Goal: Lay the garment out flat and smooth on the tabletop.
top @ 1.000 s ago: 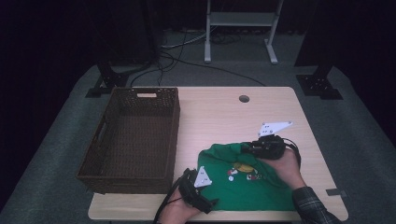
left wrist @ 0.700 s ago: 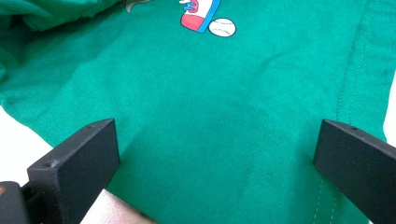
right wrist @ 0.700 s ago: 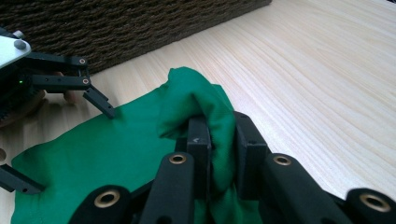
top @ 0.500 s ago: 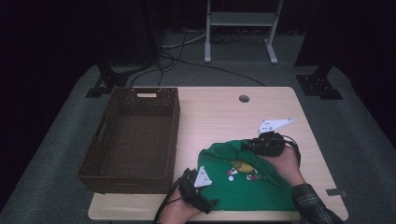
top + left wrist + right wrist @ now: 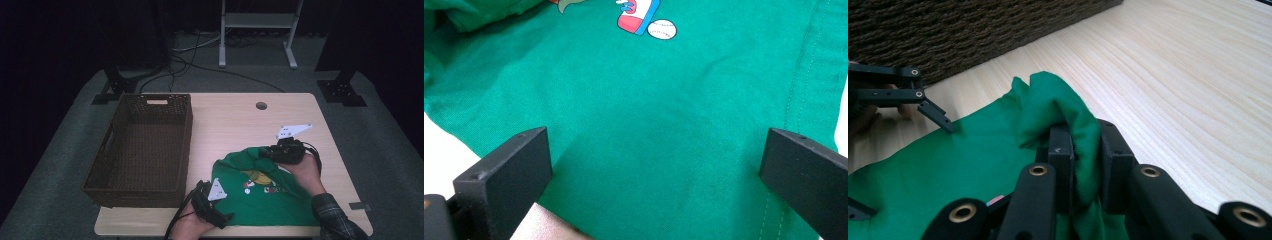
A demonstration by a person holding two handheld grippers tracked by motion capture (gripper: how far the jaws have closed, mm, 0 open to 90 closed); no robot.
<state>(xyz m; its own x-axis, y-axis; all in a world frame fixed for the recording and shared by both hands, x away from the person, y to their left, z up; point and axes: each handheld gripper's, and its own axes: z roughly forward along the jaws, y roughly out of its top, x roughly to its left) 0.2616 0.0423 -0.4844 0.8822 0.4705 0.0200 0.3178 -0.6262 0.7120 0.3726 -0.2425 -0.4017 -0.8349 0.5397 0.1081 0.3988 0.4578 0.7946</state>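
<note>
Pinching a bunched fold of the shirt (image 5: 1068, 115), your right gripper (image 5: 270, 152) sat at the cloth's far edge, jaws pressed together on it. Your left gripper (image 5: 654, 165) stood spread over the near hem, pads apart from the fabric. The shirt lay on the table (image 5: 235, 120), with the basket (image 5: 140, 145) to its left, nearer your left hand.

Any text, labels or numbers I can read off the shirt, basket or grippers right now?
None can be read.
Green shirt: a printed picture with a white baseball, no legible words.
Basket: a pale tag on its far wall, too small to read.
Right gripper: one small arrow-like mark on a jaw, no letters.
</note>
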